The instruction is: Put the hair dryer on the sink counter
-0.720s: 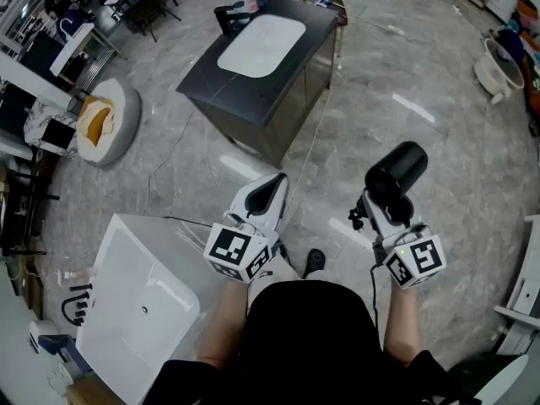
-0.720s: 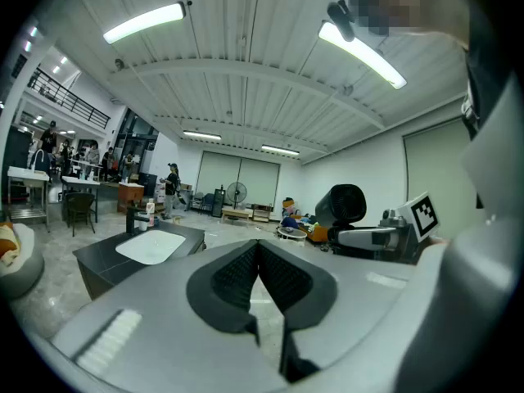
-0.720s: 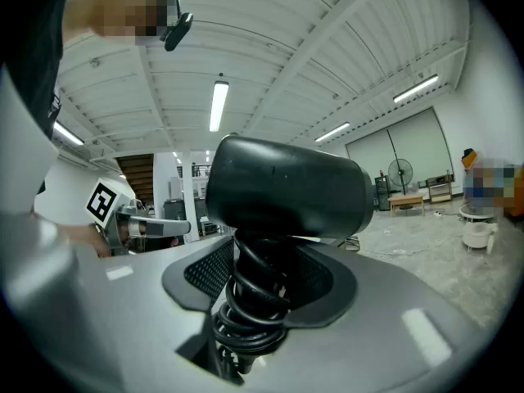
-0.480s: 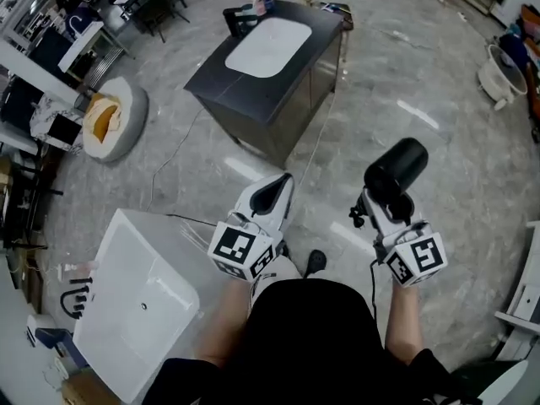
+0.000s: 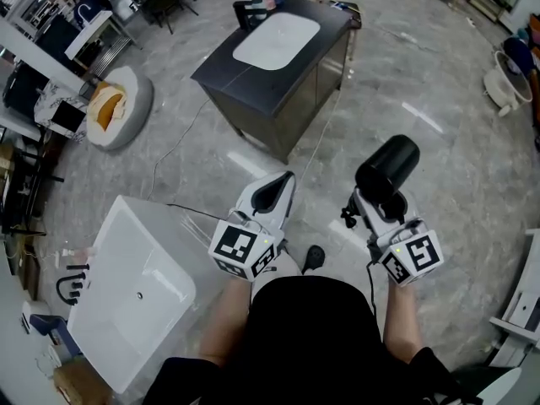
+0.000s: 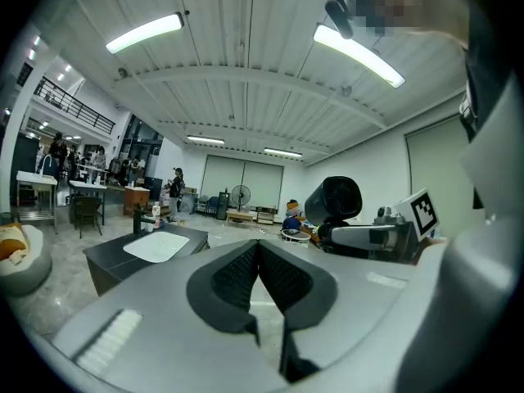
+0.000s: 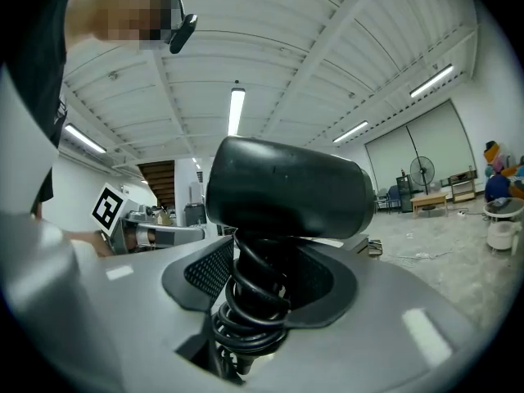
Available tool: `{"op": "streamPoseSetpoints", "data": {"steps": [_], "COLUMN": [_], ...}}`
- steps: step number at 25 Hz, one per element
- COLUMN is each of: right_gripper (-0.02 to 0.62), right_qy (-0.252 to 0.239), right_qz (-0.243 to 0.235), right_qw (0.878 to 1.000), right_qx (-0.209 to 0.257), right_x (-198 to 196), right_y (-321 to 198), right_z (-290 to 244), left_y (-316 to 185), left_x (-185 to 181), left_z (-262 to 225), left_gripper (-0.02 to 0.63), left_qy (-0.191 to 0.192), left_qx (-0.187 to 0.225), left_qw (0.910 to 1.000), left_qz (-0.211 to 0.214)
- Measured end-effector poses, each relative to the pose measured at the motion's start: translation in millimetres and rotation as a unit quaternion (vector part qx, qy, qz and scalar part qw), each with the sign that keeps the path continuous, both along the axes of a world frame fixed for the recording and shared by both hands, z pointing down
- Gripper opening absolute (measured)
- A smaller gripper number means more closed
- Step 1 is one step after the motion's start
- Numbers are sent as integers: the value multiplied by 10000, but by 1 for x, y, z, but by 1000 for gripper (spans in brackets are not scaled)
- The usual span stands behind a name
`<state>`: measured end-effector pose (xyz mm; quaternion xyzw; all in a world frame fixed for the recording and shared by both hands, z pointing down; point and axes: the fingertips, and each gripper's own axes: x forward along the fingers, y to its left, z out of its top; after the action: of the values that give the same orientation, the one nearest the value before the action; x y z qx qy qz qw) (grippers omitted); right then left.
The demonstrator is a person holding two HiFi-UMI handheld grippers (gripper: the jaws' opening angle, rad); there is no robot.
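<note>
Gripping the handle of a round black plastic hair dryer [image 5: 386, 169], the right gripper [image 5: 377, 204] holds it up in the air in front of the person, high above the grey stone floor [image 5: 439, 167]. In the right gripper view the two dark jaws press on each side of the handle. A black curly cord [image 7: 250, 301] is wound round the handle between them. The fat barrel of the dryer sits just above the jaws.

The left gripper [image 5: 280, 184] is near it, on the left, and it holds nothing. Its jaws are squeezed together so the tips touch, with no thing between them. Each gripper has a white cube with black square marks [image 5: 412, 258] at its back end, close to the person's black top [image 5: 312, 336].

The hair dryer is not on the sink counter. The dark grey sink counter [image 5: 221, 72] stands on the floor ahead, well apart from both grippers. A white oval bowl [image 5: 276, 40] is set in the middle of its top. A black tap [image 5: 249, 13] stands at its far edge, with some small bottles just beside it.

A big white square sink [image 5: 118, 260] shows at the lower left of the head view, beside the person. A round pale pet bed [image 5: 137, 99] with something orange in it lies on the floor to the left of the counter.
</note>
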<state>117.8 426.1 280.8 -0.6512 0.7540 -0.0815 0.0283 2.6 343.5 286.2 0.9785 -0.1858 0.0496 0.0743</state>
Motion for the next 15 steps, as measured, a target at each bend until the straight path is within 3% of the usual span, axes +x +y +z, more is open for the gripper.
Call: {"op": "streamPoseSetpoints", "data": {"steps": [7,15], "right_gripper": [207,207], "right_qy": [-54,-129], "right_qz": [-74,6], "right_qw": [10000,9999], "right_qx": [21,-4], "right_x": [-9,-13], "right_y": [-24,-79], "right_z": [1,-2], "left_y": [-20,-77], "left_x": [-8,-16], "left_z": [3,3], "left_gripper": [0,0], "left_qy": [-34,-2], "left_qx": [-28,-50], "left_qw": [10000,10000], "left_qz": [-18,17]}}
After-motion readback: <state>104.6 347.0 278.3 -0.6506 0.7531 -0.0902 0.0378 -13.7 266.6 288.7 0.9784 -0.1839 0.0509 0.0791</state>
